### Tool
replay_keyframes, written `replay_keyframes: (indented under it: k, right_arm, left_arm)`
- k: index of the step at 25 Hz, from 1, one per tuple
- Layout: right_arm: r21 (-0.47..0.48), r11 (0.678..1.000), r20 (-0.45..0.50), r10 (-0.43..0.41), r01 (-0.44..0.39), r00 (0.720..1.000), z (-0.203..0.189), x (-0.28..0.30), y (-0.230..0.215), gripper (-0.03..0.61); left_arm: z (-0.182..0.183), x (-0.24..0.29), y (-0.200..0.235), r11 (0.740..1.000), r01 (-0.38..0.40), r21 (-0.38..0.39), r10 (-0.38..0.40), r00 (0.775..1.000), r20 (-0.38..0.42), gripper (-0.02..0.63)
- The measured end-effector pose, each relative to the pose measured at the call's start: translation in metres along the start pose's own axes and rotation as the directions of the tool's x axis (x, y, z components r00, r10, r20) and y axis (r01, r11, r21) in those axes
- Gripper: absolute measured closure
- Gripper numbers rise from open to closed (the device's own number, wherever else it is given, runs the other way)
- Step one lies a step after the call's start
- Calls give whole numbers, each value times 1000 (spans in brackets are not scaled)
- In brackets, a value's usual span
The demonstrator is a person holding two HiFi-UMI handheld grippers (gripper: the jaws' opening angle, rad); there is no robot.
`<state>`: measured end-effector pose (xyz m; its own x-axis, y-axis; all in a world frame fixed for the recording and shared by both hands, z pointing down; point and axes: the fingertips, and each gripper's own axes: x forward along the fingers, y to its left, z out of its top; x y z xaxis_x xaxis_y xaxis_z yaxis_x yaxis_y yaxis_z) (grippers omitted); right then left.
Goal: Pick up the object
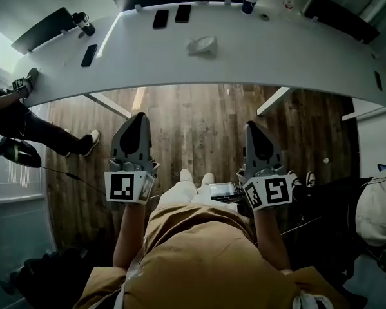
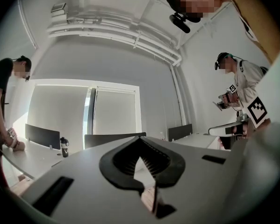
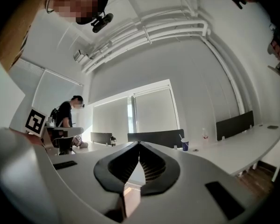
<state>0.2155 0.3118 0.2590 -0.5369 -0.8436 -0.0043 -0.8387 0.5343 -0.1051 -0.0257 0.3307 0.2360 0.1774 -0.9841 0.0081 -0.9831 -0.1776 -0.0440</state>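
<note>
Holding left gripper [image 1: 136, 118], right gripper [image 1: 254, 126] level, short of table [image 1: 296, 50]; both pressed together, empty, since pale object [image 1: 202, 45], maybe crumpled bag, not yet reached.

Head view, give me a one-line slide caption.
Shut and empty, the left tongs and right tongs point toward a white table holding a pale object.

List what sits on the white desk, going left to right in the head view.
Dark bottle → black phone → second black phone → crumpled white object → blue cup → small clear bottle.
</note>
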Motion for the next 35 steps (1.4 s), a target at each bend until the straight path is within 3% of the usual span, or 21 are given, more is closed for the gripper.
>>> replay_keyframes:
  k: [5, 12, 21, 35]
  right_arm:
    - [24, 998, -28, -53, 54, 998, -5, 23, -17, 569]
    - [5, 997, -72, -72, 72, 995, -10, 77, -24, 569]
    - [16, 993, -69, -119, 121, 990, -15, 134, -17, 569]
    - [-1, 998, -110, -58, 59, 992, -20, 203, -8, 569]
  left_arm:
    - [-6, 26, 13, 1000, 2, -19, -2, 1000, 1, 606]
    - [-4, 73, 49, 998, 9, 55, -11, 999, 30, 607]
    - [-15, 113, 105, 1000, 25, -11, -24, 999, 25, 607]
    - [-25, 154, 150, 999, -15, -40, 17, 999, 50, 607]
